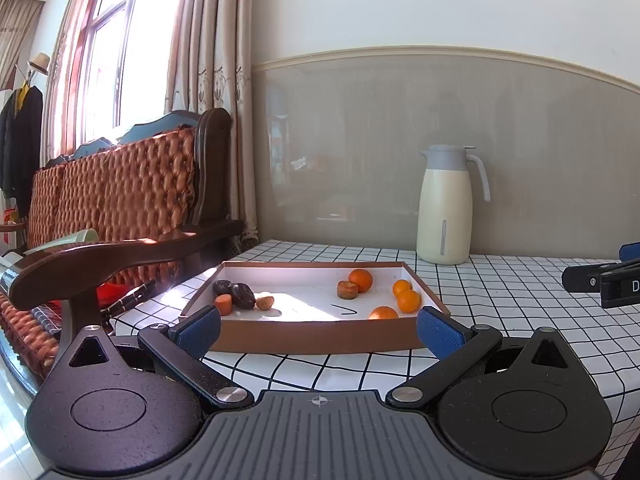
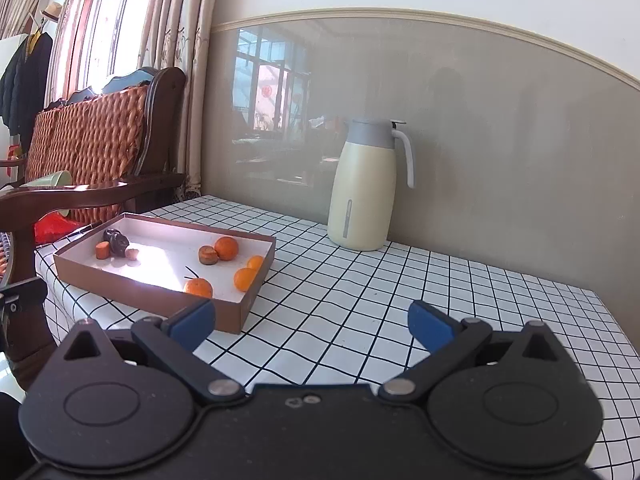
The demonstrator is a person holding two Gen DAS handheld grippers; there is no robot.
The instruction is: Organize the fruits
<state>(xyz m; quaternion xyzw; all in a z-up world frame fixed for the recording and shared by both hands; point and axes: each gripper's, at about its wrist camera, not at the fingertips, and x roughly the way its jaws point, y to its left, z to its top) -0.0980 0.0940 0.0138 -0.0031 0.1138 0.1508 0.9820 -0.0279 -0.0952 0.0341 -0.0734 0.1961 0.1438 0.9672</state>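
Orange fruits [image 1: 406,300] lie at the right of the brown box [image 1: 312,338] on the tabletop [image 2: 360,300], dark pieces [image 1: 236,294] at the left. Both the left gripper [image 1: 318,330] and right gripper [image 2: 312,326] hover with jaws wide, holding nothing. This fits sorting done or just starting.

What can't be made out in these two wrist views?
- Dark lumpy items in the shallow brown cardboard tray: too small to identify, either view.
- Thin dark curved thing on the tray floor: too small.
- Right gripper in the left view: cut off by the edge.
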